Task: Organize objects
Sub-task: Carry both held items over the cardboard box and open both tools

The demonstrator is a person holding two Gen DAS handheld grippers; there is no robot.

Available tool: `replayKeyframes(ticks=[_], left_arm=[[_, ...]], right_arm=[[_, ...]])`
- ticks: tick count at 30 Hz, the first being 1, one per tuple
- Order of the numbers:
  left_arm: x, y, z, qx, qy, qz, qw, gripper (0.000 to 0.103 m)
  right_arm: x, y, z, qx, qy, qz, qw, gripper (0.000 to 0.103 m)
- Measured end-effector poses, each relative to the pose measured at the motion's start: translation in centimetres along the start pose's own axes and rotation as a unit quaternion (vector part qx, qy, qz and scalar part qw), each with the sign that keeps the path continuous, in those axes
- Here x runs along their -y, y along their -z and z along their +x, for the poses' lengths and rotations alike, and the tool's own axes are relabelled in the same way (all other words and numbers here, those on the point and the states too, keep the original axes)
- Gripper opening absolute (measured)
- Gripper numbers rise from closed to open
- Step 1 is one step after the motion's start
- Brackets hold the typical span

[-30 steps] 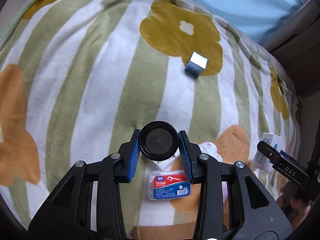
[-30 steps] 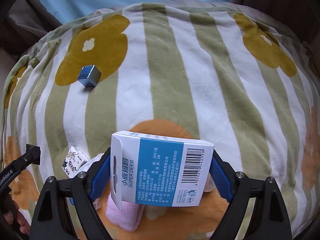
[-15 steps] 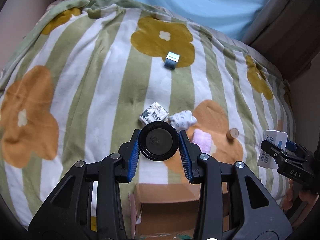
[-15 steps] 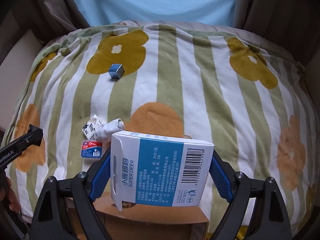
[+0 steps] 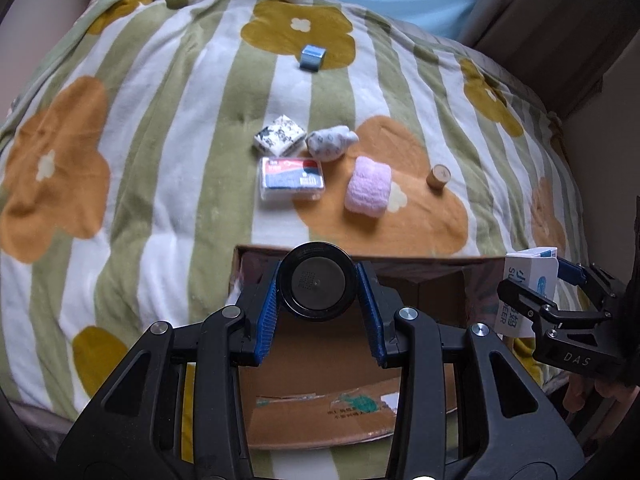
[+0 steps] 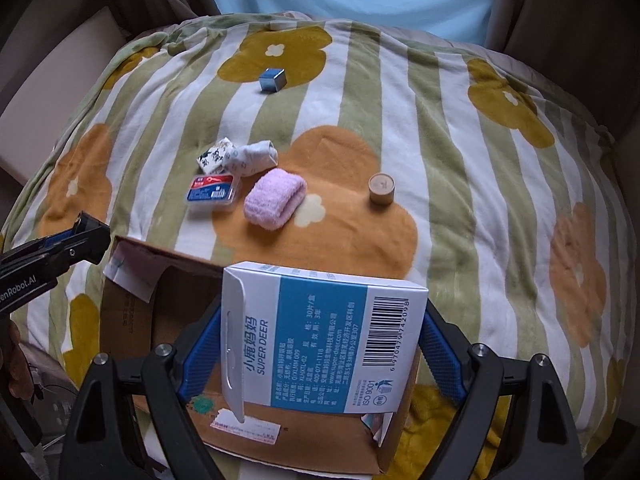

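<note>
The left gripper's fingers (image 5: 267,312) are closed on a round black jar (image 5: 317,286), one blue pad on each side of it, so the left gripper (image 5: 318,312) has a firm hold. The right gripper (image 6: 320,344) is likewise clamped on a white and blue box (image 6: 324,336), gripped across its width. Both loads hang over the open cardboard box (image 5: 440,300) at the near edge of the flowered blanket (image 5: 140,140); the jar is above its left half, the white and blue box above its right half.

The step in hand looks like the drop-off: two items are carried and poised above the container, not yet released. The next move likely calls for lowering each load inside the walls and opening the jaws, one at a time so the two tools do not knock together, then going back for what lies farther out.

Counted on the blanket: one blue metallic cube (image 6: 272,79) far off on a yellow flower; one patterned white packet (image 5: 280,136) touching one rolled pale sock (image 5: 330,142) to its right; one flat clear case with a red and blue label (image 5: 292,174) just near of the packet; one rolled pink towel (image 5: 368,186) to its right; one small wooden cylinder (image 6: 381,188) standing upright farther right. That makes six things left, two held, one cardboard box.
</note>
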State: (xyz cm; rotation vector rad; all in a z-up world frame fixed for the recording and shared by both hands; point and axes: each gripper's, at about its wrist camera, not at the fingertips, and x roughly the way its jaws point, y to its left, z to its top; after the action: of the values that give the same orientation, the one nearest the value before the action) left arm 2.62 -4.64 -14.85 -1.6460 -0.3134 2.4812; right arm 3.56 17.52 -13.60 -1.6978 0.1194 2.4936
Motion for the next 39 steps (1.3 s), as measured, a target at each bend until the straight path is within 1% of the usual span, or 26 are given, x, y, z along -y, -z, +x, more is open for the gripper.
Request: replayKeyframes(ticks=[4,7,14,19,24,26,29,31,32,33,34,35,36,37,39], left_arm=[[0.4,2.5,2.0,-0.015,-0.003,0.0,0.9999,0.034],[0.6,3.7,3.5,-0.02,-0.008,0.001,0.9998,0.034],[0.6,4.6,6.4,-0.028,-0.017,0.003,0.9995,0.034],[0.4,4.8,6.9,-0.028,-0.031,0.014,0.999,0.034],[0.3,5.4,7.0,-0.032,-0.04,0.027,0.9983,0.034],[0.4,5.7,7.2,-0.035,-0.041,0.034,0.998,0.034],[0.5,6.1,7.2,-0.034,-0.036,0.039,0.998,0.034],[0.4,6.2,6.9,-0.027,-0.03,0.034,0.9986,0.034],[0.3,6.2,6.8,-0.026,-0.022,0.03,0.999,0.037],[0.4,6.2,6.6,-0.025,-0.018,0.026,0.9992,0.052],[0.4,6.2,6.5,-0.025,-0.02,0.025,0.9992,0.07],[0.5,6.2,6.2,-0.024,-0.022,0.026,0.9991,0.103],[0.6,6.3,5.9,-0.018,-0.006,0.028,0.9994,0.103],[0.7,6.3,5.6,-0.015,-0.004,0.029,0.9995,0.103],[0.8,6.3,5.3,-0.019,-0.007,0.034,0.9992,0.103]], right_arm=[[0.1,2.2,1.4,-0.011,0.001,-0.006,1.0,0.086],[0.4,3.5,2.7,-0.018,-0.003,-0.005,1.0,0.086],[0.9,4.8,5.4,-0.028,-0.013,0.01,0.999,0.086],[0.8,4.8,5.9,-0.023,-0.012,0.008,1.0,0.086],[0.7,5.1,6.5,-0.037,-0.03,0.021,0.999,0.086],[0.6,5.2,6.8,-0.039,-0.029,0.023,0.999,0.086],[0.5,5.3,7.0,-0.039,-0.03,0.026,0.998,0.086],[0.5,5.4,7.1,-0.04,-0.03,0.027,0.998,0.087],[0.6,5.4,7.1,-0.038,-0.027,0.03,0.998,0.087],[0.7,5.5,7.1,-0.038,-0.029,0.036,0.998,0.087],[0.8,5.5,7.2,-0.044,-0.032,0.04,0.998,0.089],[0.9,5.5,7.5,-0.055,-0.034,0.044,0.997,0.091],[0.9,5.5,7.7,-0.069,-0.034,0.048,0.996,0.096],[1.1,5.6,7.8,-0.073,-0.038,0.051,0.995,0.1],[1.2,5.9,7.3,-0.057,-0.044,0.05,0.996,0.101]])
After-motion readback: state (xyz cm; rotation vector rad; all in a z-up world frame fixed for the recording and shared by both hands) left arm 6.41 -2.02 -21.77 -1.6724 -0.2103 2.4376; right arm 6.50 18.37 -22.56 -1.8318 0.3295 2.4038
